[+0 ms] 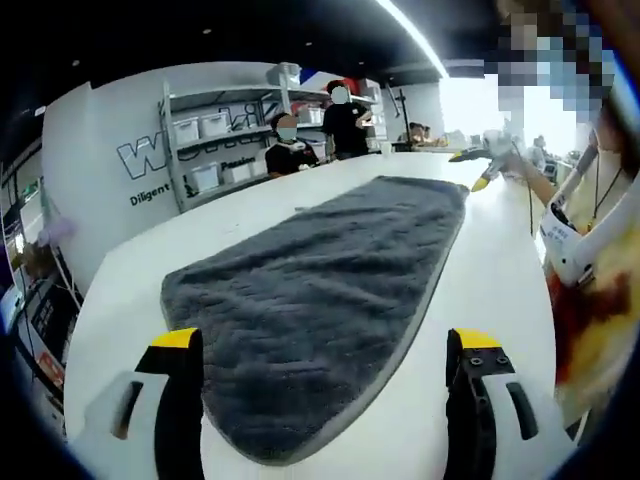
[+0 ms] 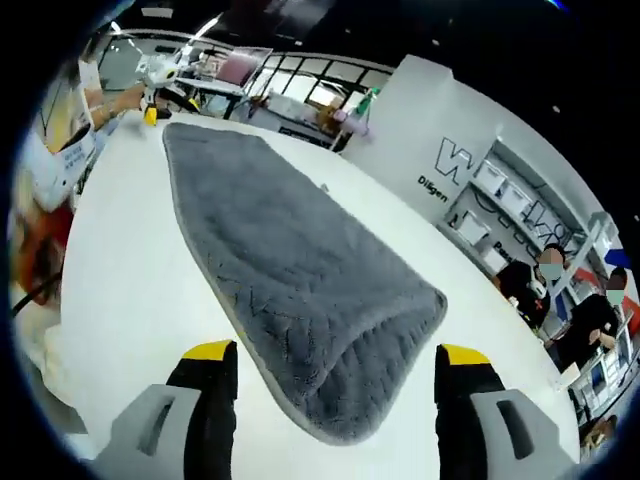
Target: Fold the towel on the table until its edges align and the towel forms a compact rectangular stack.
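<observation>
Left gripper [image 1: 328,355] wide open, over towel [image 1: 330,290]

shelving with bins [image 1: 215,140], two seated people [image 2: 560,300], wall lettering [image 2: 450,165]

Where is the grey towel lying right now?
The grey towel lies spread flat along the white table, its near end between the open jaws in the left gripper view and its other end between the open jaws in the right gripper view.

Light: bright and even, from a ceiling strip light [image 1: 415,38] far above the jaws.
Glare: the white surface [image 1: 480,290] beyond the jaws shines pale.
Distortion: strong fisheye bending at the edges.
Focus: distant background soft.
</observation>
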The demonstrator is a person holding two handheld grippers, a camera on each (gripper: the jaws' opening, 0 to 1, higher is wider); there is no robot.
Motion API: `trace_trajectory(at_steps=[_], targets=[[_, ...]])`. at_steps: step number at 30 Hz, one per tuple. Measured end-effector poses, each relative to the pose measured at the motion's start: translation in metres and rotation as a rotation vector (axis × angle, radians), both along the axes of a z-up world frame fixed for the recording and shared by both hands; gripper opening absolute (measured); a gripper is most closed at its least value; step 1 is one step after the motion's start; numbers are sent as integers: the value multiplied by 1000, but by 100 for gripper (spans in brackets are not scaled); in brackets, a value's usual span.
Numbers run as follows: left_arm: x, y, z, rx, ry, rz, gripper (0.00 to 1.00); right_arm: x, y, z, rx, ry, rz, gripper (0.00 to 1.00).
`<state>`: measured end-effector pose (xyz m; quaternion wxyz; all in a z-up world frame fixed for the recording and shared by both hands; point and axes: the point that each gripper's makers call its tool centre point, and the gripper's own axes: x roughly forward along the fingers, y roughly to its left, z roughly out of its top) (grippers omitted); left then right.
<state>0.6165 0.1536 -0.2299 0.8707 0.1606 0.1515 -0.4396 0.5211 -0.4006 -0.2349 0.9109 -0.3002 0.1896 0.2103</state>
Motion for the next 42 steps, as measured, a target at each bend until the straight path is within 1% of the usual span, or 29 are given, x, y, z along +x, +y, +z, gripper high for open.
trace_trajectory(at_steps=[3,5,7,15,20,22,25,26,27,30,33,34,35,39,42], targets=[[0,1,3,-10,-6,1,99,-7,-4,-3,-13,16,18,64],[-2,-1,4,-15,-10,4,99,-11,-7,-5,-11,25,14,61],[-3,-2,4,-20,-15,3,99,-18,-7,-8,-14,39,23,57],[-8,-14,-2,-19,-10,-6,98,-24,-14,-9,-5,37,9,57],[-9,-15,-2,-21,-7,-24,98,-24,-13,-11,2,37,9,57],[-11,-16,-4,-1,-7,-31,98,-24,-11,-10,11,32,14,57],[-16,-12,-3,31,-26,-38,97,-24,-9,-8,26,25,17,56],[-17,-11,-3,34,-24,-42,95,-24,-9,-8,30,25,18,55],[-20,-10,-5,38,-11,-52,93,-24,-8,-8,33,24,18,54],[-29,-9,-14,56,40,-77,87,-24,-6,-8,51,24,23,54],[-33,-11,-17,54,48,-83,82,-24,-5,-9,58,26,25,54],[-35,-11,-19,48,68,-84,79,-24,-4,-10,58,28,27,54],[-38,-9,-23,38,107,-77,76,-24,-2,-11,59,29,29,54],[-31,18,-18,19,138,-40,55,-25,-1,-11,57,33,34,54],[-32,27,-15,-2,141,-28,50,-26,-1,-11,56,34,33,54]])
